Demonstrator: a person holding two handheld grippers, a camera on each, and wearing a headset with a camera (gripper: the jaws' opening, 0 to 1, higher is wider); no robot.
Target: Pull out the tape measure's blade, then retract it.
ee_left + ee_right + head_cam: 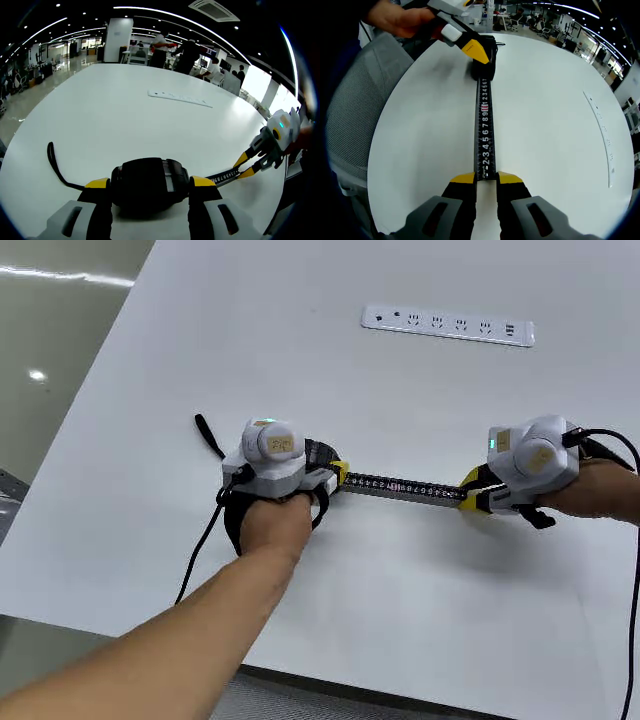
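Two solid grips: left gripper [150, 183] clamps the tape measure case [321, 454], right gripper [486, 178] pinches shut on the blade [485, 125] at its tip. Looks mid pull-out; next probably calls for a slow, guided retract.

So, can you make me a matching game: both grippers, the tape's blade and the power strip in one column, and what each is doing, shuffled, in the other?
1 left gripper
2 right gripper
3 power strip
4 blade

a lies alone toward the far edge of the table
b shut on the blade's free end
c stretched out between the two grippers
d shut on the black case

Pairs: 1-d, 2-b, 3-a, 4-c
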